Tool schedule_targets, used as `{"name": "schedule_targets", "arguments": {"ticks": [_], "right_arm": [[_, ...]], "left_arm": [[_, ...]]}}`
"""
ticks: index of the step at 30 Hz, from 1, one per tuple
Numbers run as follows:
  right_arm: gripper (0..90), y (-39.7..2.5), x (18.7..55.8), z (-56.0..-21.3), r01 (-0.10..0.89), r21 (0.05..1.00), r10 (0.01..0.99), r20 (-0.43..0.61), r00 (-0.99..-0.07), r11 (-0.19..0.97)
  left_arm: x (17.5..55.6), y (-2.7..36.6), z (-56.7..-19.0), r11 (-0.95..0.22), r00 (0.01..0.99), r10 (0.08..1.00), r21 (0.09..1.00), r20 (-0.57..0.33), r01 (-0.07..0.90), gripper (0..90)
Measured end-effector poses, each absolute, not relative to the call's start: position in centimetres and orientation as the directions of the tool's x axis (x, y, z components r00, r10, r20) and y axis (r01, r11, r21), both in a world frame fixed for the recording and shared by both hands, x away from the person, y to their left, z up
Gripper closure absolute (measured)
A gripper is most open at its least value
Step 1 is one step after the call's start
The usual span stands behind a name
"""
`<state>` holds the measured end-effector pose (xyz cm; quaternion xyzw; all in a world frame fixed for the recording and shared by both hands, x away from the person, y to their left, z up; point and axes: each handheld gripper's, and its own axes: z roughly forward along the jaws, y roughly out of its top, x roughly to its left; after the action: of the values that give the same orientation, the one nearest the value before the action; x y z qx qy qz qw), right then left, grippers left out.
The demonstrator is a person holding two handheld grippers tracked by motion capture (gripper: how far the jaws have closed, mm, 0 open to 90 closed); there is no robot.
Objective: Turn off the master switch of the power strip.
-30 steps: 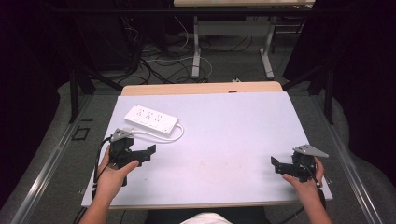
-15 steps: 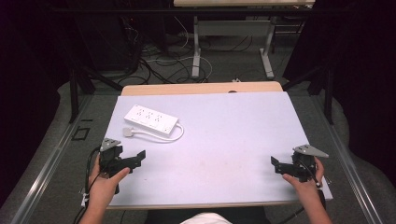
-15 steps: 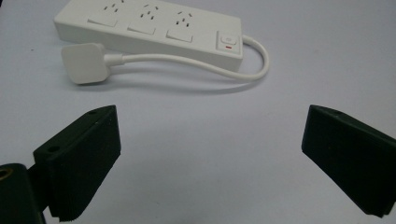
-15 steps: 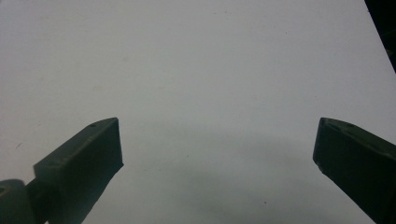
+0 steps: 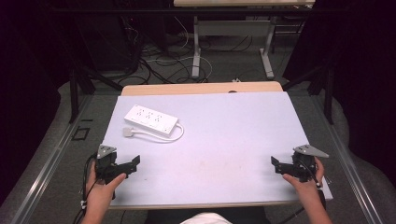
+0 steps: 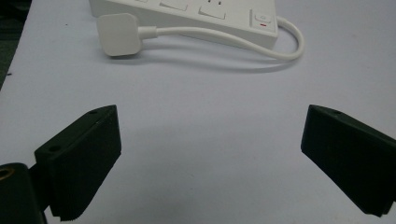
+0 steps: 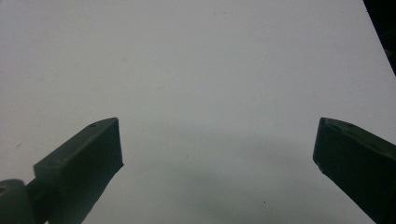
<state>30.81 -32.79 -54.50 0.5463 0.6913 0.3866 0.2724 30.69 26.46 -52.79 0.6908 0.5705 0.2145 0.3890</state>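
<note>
A white power strip (image 5: 151, 118) lies at the back left of the white table (image 5: 224, 135), its short cable looping round to a white plug (image 5: 128, 132) beside it. In the left gripper view the power strip (image 6: 201, 14) and plug (image 6: 119, 33) lie ahead of the jaws. My left gripper (image 5: 134, 163) rests near the front left edge, open and holding nothing; its jaws stand wide apart (image 6: 210, 163). At the front right my right gripper (image 5: 275, 164) is open too, with bare table between its jaws (image 7: 217, 168).
A wooden strip (image 5: 201, 88) runs along the table's far edge. Beyond it the floor holds tangled cables (image 5: 154, 56) and the legs of another desk (image 5: 198, 51). Metal rails (image 5: 46, 163) flank both sides of the table.
My left gripper has drawn back toward the front left edge, away from the power strip. The right gripper has stayed where it was.
</note>
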Motion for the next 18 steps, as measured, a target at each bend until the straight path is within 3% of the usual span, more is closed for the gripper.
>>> {"name": "schedule_targets", "arguments": {"ticks": [18], "right_arm": [[1.0, -32.8, 30.8, -54.7, 0.549, 0.828, 0.966, 0.038, -0.254, 0.112]], "left_arm": [[30.7, 28.1, -55.1, -0.043, 0.237, 0.961, 0.775, -0.140, 0.631, 5.4]]}}
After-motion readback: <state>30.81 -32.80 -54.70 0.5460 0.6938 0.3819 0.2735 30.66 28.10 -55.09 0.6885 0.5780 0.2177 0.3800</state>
